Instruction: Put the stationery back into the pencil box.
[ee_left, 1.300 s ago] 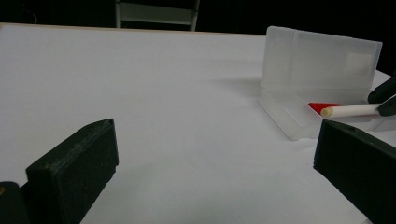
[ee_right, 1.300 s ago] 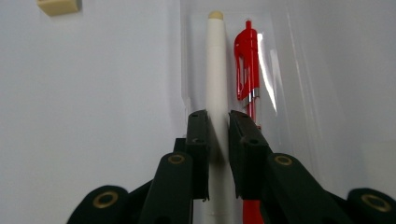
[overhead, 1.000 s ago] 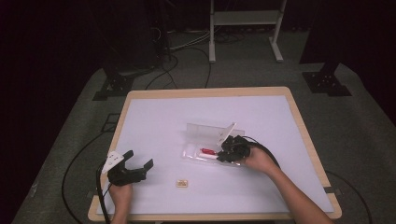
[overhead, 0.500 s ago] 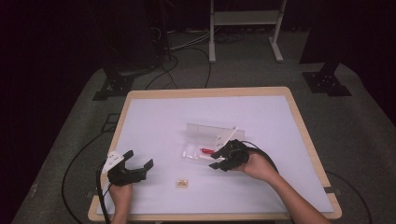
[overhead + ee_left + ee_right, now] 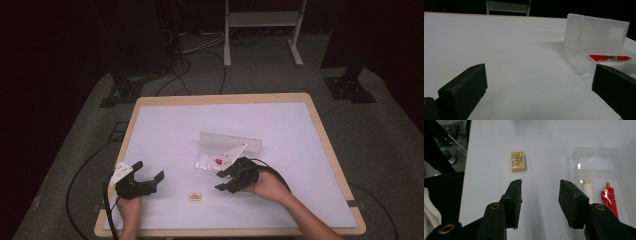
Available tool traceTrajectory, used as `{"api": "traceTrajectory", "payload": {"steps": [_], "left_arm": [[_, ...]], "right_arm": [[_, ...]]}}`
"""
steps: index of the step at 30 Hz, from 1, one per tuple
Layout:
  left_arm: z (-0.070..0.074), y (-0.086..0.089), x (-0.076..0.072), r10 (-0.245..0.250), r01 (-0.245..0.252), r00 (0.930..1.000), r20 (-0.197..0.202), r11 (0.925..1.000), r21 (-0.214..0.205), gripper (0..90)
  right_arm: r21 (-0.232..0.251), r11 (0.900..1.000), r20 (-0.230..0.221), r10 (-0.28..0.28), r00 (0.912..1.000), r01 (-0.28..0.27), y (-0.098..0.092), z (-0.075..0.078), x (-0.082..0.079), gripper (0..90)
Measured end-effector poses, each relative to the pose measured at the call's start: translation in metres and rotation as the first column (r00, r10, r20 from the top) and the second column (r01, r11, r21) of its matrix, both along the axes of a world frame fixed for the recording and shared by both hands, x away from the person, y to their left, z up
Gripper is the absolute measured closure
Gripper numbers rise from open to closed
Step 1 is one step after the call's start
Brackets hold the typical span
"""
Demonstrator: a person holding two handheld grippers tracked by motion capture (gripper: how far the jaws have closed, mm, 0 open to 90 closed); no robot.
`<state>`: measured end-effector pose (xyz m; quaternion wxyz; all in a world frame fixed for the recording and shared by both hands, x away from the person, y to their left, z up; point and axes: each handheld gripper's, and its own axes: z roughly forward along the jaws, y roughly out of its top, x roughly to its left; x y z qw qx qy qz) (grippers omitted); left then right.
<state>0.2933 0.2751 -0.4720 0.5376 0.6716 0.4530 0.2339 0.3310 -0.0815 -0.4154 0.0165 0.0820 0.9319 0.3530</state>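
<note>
Right tongs [image 5: 223, 181] just opened further, nothing between jaws, beside case [image 5: 207, 162] holding red pen [image 5: 218, 160]; eraser [image 5: 194, 197] near. Left tongs [image 5: 150, 176] wide open, empty, over bench [image 5: 165, 130].

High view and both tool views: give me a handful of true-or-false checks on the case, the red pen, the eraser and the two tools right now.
1. The clear case stands open on the table. True.
2. The red pen lies inside the case. True.
3. The right tool grips the eraser. False: its jaws are open with nothing between them, and the eraser lies on the table ahead.
4. The left tool holds the pen. False: its jaws are wide apart and hold nothing.
5. The eraser lies between the two tools, outside the case. True.
</note>
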Motion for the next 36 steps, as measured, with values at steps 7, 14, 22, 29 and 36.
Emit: {"api": "traceTrajectory", "payload": {"steps": [7, 14, 22, 29, 36], "left_arm": [[0.0, 0.0, 0.0, 0.0, 0.0, 1.0, 0.0, 1.0, 0.002, 0.0], [0.0, 0.0, 0.0, -0.002, 0.002, 1.0, 0.001, 1.0, 0.001, 0.0], [0.0, 0.0, 0.0, -0.001, 0.001, 1.0, 0.0, 1.0, 0.0, 0.0], [0.0, 0.0, 0.0, -0.001, 0.001, 1.0, 0.0, 1.0, 0.001, 0.0], [0.0, 0.0, 0.0, -0.002, 0.002, 1.0, 0.001, 1.0, 0.0, 0.0]], "right_arm": [[0.003, 0.9995, -0.011, 0.031, 0.9995, -0.031, 0.015, -0.003, -0.004, 50.6], [0.005, 0.9989, -0.017, 0.047, 0.9988, -0.046, 0.025, -0.004, -0.006, 50.0], [0.007, 0.9978, -0.024, 0.066, 0.9975, -0.066, 0.036, -0.007, -0.007, 49.1], [0.005, 0.9972, -0.028, 0.075, 0.9968, -0.075, 0.042, -0.008, -0.008, 47.1], [0.004, 0.9967, -0.033, 0.081, 0.9961, -0.081, 0.047, -0.011, -0.009, 46.4]]}}
